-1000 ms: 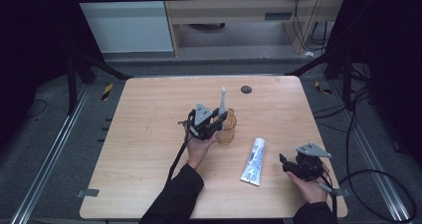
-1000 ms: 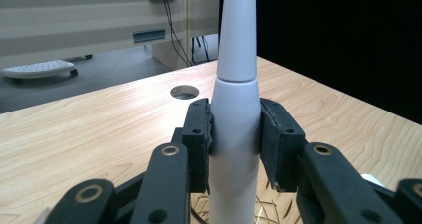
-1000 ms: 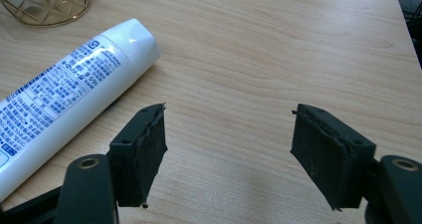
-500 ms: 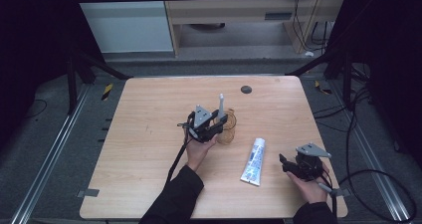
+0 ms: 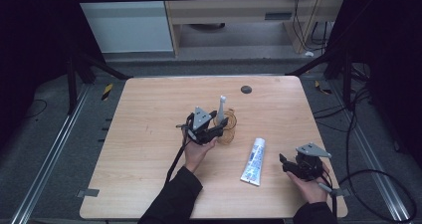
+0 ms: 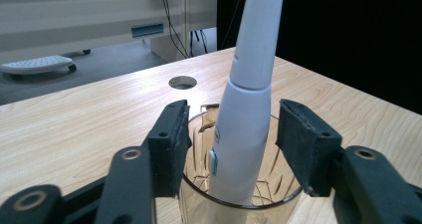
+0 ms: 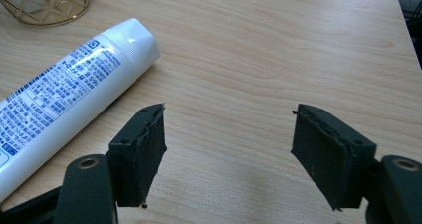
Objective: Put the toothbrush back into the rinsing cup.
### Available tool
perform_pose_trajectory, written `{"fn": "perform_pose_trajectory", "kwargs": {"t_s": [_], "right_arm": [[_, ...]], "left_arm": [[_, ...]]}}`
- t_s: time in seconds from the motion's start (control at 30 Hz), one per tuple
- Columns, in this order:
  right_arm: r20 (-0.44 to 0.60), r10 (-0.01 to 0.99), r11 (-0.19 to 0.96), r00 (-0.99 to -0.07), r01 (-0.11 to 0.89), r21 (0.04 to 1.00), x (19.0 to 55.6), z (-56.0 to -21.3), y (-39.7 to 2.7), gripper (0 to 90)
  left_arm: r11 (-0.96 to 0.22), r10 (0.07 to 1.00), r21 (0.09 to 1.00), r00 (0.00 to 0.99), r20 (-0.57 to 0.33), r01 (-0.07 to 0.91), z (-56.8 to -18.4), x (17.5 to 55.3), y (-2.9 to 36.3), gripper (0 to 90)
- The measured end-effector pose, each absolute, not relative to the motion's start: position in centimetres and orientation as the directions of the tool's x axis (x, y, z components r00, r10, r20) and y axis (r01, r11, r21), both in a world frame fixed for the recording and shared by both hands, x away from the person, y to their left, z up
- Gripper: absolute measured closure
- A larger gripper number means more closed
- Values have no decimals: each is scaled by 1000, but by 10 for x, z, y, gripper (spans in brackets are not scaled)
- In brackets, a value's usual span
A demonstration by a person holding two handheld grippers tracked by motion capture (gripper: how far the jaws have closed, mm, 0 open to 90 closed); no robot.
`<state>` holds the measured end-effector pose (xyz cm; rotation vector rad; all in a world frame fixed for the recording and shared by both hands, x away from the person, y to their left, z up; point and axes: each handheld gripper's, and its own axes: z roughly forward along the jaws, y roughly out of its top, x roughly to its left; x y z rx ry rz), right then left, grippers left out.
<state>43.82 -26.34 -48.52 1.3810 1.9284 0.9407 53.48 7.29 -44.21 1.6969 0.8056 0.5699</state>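
Light wooden tabletop (image 5: 149,134) mid-frame in the high view, grey floor and dark frame rails around it. We see the white electric toothbrush handle (image 6: 246,119) standing in the clear amber-tinted plastic cup (image 6: 234,206), leaning a bit toward the upper right of the left gripper view; in the high view it sits just right of table centre, cup (image 5: 228,127) and toothbrush (image 5: 220,110) together. Left gripper (image 6: 234,149) straddles the toothbrush: both black pads stand off it with visible gaps on each side, so nothing is gripped. Its jaws have just been opening, toothbrush between them but loose. In the high view the left gripper (image 5: 209,129) sits at the cup's left side, hand below it.

Moving out: white toothpaste tube with blue print (image 5: 253,160) lies flat on the table, lower right of the cup, well apart from it. In the right gripper view the tube (image 7: 64,84) runs along the left edge, cap end toward the top, beside the left pad but not between the pads. Right gripper (image 7: 229,144) has its jaws spread wide over bare wood, holding nothing; in the high view it (image 5: 286,163) rests at the lower right of the table, just right of the tube. Small dark round hole (image 5: 246,89) near the table's far edge.
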Motion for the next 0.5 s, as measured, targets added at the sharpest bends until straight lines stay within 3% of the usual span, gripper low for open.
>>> {"fn": "perform_pose_trajectory", "kwargs": {"t_s": [0.3,0.5], "right_arm": [[-56,954,216,-296,543,812,438,-485,-262,288],[-54,955,211,-291,540,815,437,-483,-261,285]], "left_arm": [[-171,754,956,656,-28,237,-429,521,84,339],[-246,750,940,660,30,236,-421,511,88,316]]}}
